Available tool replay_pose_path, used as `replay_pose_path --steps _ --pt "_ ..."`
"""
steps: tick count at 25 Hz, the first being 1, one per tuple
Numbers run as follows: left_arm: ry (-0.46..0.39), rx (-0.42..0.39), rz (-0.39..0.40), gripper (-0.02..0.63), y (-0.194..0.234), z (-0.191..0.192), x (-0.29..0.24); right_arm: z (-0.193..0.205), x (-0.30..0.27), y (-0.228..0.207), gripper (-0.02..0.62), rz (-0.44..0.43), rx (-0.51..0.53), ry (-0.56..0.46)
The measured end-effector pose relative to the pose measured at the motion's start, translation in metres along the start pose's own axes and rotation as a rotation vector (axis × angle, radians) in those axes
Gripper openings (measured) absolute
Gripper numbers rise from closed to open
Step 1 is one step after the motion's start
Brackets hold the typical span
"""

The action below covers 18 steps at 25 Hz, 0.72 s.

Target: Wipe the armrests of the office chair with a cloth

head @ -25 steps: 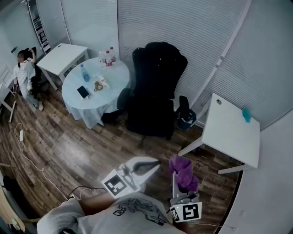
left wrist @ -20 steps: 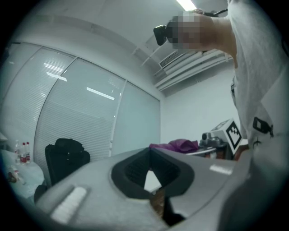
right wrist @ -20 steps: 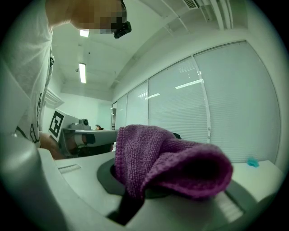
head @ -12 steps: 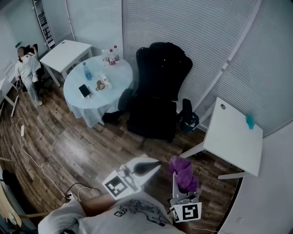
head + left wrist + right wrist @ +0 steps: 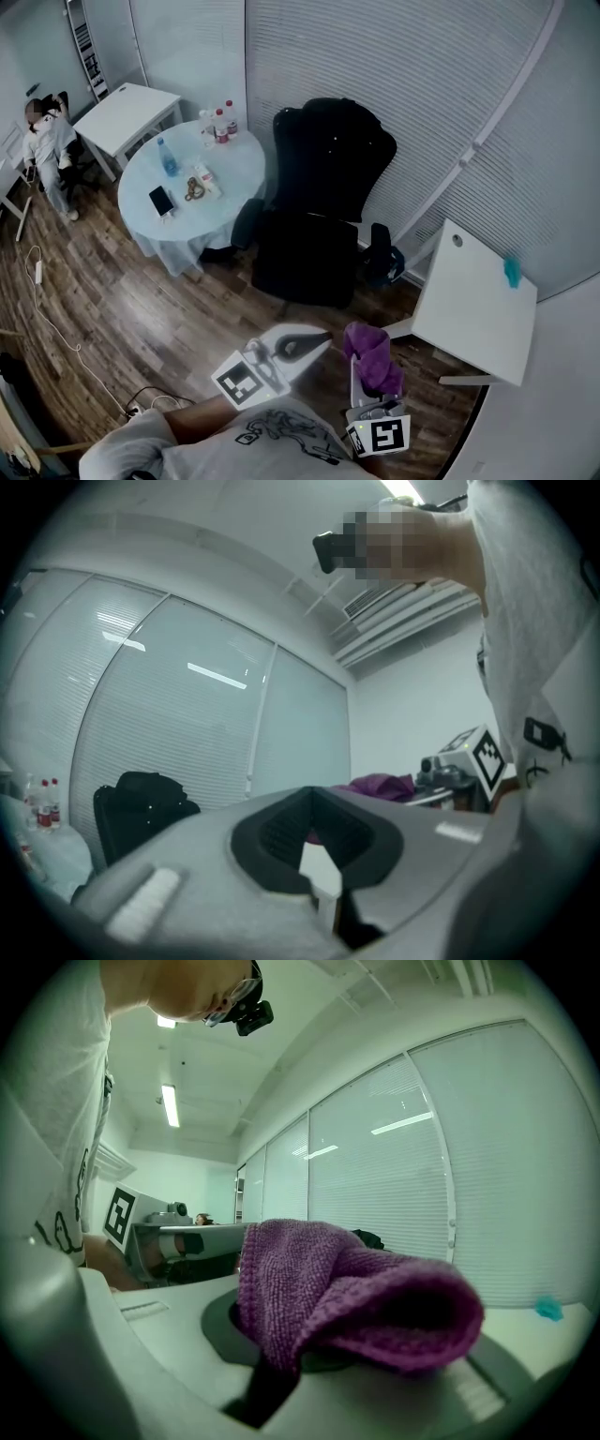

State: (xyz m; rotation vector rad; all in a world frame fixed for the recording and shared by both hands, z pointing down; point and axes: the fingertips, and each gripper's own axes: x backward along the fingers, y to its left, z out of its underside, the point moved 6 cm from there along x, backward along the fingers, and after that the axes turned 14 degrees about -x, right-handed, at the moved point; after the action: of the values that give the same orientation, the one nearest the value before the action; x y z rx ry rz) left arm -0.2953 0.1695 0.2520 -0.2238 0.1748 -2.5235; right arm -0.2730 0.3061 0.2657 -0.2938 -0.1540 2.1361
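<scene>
- The purple cloth sits at 5 o'clock in the head view, pinched in the right gripper and drooping over its jaws.
- The left gripper, near the cloth's 9 o'clock, has its jaws together with nothing between them.
- The black office chair stands at 12 o'clock, well apart from both grippers.
- A white desk stands at 2 o'clock.

This looks like an office room: a black office chair at 12 o'clock before walls of closed blinds, a round table with bottles at 10 o'clock, a plain white desk at 4 o'clock, a wooden floor.
</scene>
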Motion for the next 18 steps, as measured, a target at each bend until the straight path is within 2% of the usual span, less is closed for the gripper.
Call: replay_pose_path --steps 7,12,18 --pt "-0.012 -0.005 -0.014 0.002 0.085 0.015 -0.043 -0.027 -0.088 -0.042 0.029 -0.027 0.011 0.009" --pt "0.01 -0.014 -0.014 0.002 0.145 0.03 -0.069 -0.046 -0.149 -0.072 0.029 -0.036 0.016 0.01" --pt "0.015 -0.015 -0.006 0.002 0.198 0.045 -0.099 -0.059 -0.204 -0.104 0.029 -0.035 0.01 0.001"
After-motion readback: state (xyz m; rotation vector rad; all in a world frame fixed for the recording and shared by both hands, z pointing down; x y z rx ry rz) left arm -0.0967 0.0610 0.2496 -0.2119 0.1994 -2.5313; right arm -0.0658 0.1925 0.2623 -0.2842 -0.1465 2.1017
